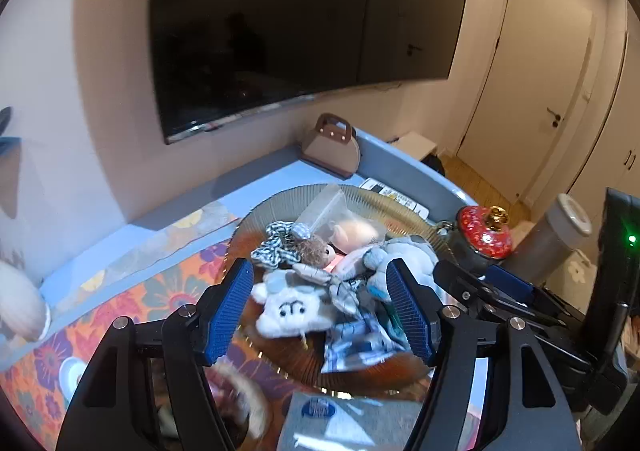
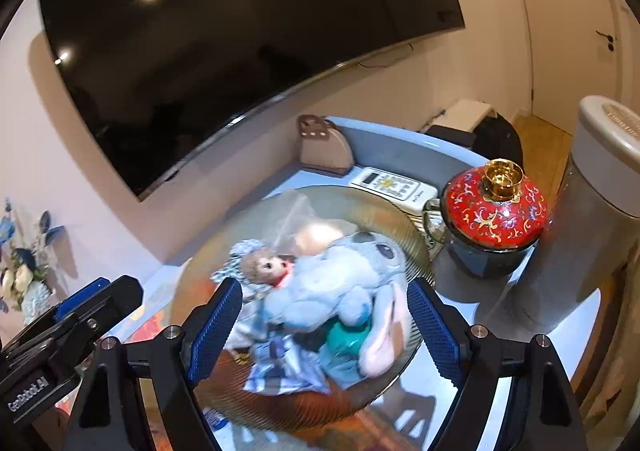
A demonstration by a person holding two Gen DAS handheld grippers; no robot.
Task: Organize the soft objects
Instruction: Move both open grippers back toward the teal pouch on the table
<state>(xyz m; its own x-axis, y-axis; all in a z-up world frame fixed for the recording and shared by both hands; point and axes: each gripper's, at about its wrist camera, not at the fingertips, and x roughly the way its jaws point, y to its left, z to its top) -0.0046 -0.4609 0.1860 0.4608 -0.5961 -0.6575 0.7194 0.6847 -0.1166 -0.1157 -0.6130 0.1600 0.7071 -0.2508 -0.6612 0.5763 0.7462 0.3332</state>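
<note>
A round ribbed glass plate (image 1: 384,205) (image 2: 396,219) holds a heap of soft toys. A white plush sheep (image 1: 290,309) lies at the front left of the heap. A blue plush (image 2: 332,283) (image 1: 404,257) lies on the right. A small brown-haired doll (image 2: 262,265) (image 1: 316,249) with a checked bow sits behind. A clear bag with a peach plush (image 1: 352,231) lies at the back. Checked blue cloth (image 1: 360,339) is underneath. My left gripper (image 1: 320,315) is open and empty, its fingers either side of the sheep. My right gripper (image 2: 324,331) is open and empty above the blue plush.
A red floral lidded jar (image 2: 496,207) (image 1: 486,237) stands right of the plate. A white remote (image 2: 394,185), a tan handbag (image 2: 322,149), a tall grey canister (image 2: 592,219) and a wall TV (image 1: 300,23) are behind. A floral cloth (image 1: 132,299) covers the table.
</note>
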